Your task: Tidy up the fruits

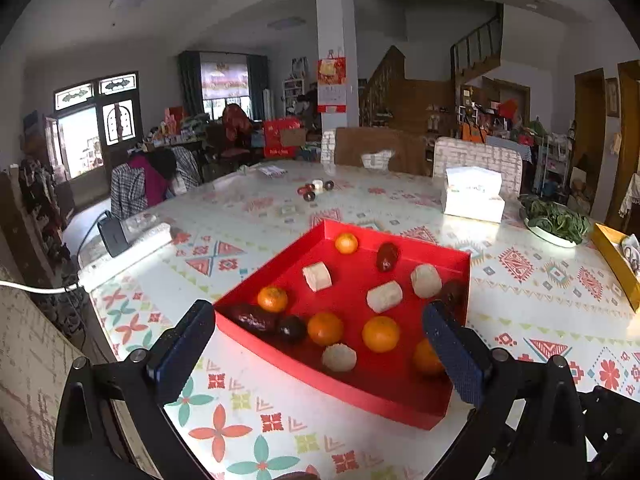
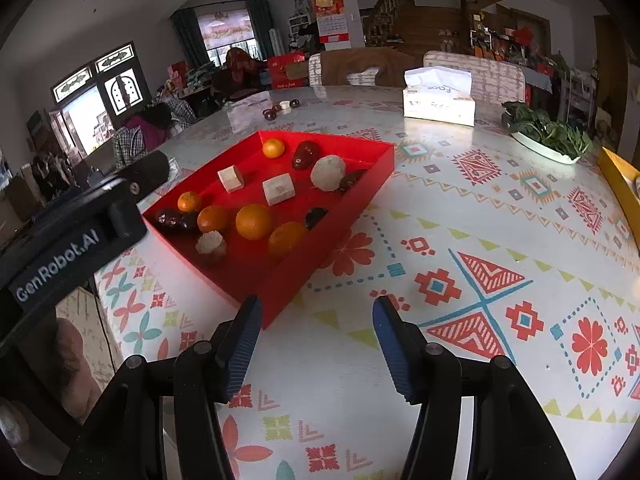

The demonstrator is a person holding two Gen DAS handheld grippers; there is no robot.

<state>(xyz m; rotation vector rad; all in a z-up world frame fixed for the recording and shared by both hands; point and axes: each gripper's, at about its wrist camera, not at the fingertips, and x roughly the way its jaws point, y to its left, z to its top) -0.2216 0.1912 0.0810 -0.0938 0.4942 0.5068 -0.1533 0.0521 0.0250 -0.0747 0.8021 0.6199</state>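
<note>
Both grippers, left gripper (image 1: 318, 354) and right gripper (image 2: 316, 346), are hanging open and empty before the red tray (image 1: 332, 388) on the desk (image 2: 460, 240). Mandarins (image 1: 380, 333) lying loose inside are likely light, round and rollable, best pinched across the middle.

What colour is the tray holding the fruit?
Bright red tray, inside and out; the right wrist view shows it best.
</note>
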